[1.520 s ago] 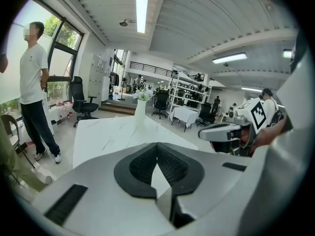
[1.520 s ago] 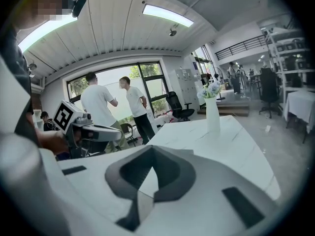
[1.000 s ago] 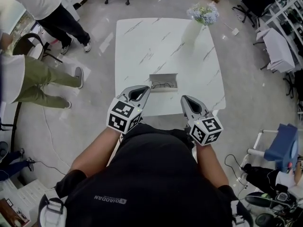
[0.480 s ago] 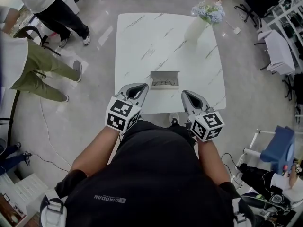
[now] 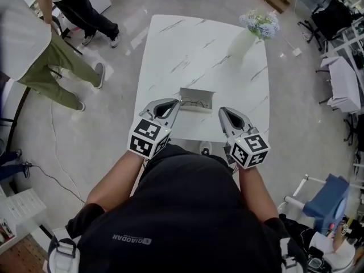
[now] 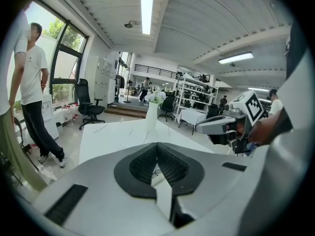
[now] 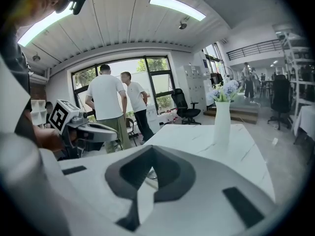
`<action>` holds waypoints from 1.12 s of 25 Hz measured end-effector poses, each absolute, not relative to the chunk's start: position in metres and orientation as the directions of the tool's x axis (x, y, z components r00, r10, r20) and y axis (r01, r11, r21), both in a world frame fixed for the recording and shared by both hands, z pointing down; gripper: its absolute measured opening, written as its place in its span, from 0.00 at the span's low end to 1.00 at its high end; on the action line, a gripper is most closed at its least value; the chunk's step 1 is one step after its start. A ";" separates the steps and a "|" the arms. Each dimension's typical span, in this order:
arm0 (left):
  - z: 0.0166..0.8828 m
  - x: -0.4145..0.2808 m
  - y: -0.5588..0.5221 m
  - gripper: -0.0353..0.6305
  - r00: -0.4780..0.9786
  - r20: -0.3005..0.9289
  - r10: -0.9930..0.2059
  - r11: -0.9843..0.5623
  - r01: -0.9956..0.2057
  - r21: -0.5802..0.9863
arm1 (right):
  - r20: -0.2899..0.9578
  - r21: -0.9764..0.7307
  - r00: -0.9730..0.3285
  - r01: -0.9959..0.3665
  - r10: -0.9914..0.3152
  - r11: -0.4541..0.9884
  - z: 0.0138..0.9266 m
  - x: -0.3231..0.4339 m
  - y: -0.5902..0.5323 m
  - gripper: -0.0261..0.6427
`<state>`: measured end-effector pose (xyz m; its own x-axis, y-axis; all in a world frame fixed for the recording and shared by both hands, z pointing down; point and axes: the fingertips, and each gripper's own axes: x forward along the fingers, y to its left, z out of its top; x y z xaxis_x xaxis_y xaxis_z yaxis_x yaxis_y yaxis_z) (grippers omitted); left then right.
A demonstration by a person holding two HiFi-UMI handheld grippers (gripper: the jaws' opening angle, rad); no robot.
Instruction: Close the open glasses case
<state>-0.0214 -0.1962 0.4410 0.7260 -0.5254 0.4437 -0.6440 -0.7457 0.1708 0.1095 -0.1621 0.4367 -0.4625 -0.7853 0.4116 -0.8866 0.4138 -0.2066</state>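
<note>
Both tools hover over the near edge of the white marble worktop (image 5: 187, 44), and the open case (image 5: 196, 99) lies on it just beyond them, between their tips and a little farther away. The left tool (image 5: 172, 103) points at the case's near left corner, close to it but apart. The right tool (image 5: 222, 112) sits just right of the case, its tip also clear of it. Each tool's jaws are pressed together with nothing between them. Inside the case lie dark-framed glasses (image 5: 197, 102); its grey lid is still open. A white vase (image 5: 242, 40) of pale flowers (image 5: 260, 23) stands at the far right corner of the worktop, well apart from the case. On the floor to the left stand two people, one in green trousers (image 5: 62, 67).
</note>
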 end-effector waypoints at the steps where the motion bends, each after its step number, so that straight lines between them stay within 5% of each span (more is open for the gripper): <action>1: 0.441 -0.018 -0.196 0.06 0.720 0.444 -0.533 -0.740 -0.651 0.168 | 0.411 -0.208 -0.472 -0.881 -0.780 0.424 0.437 0.113 -0.164 0.04; 28: 0.430 0.013 -0.191 0.06 0.655 0.456 -0.602 -0.710 -0.701 0.069 | 0.351 -0.208 -0.555 -0.832 -0.754 0.515 0.434 0.136 -0.182 0.04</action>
<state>0.0131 -0.1908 0.4304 0.6555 -0.6021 0.4558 -0.7005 -0.7103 0.0692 0.1358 -0.1822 0.4338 -0.5548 -0.7544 0.3507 -0.8316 0.5151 -0.2076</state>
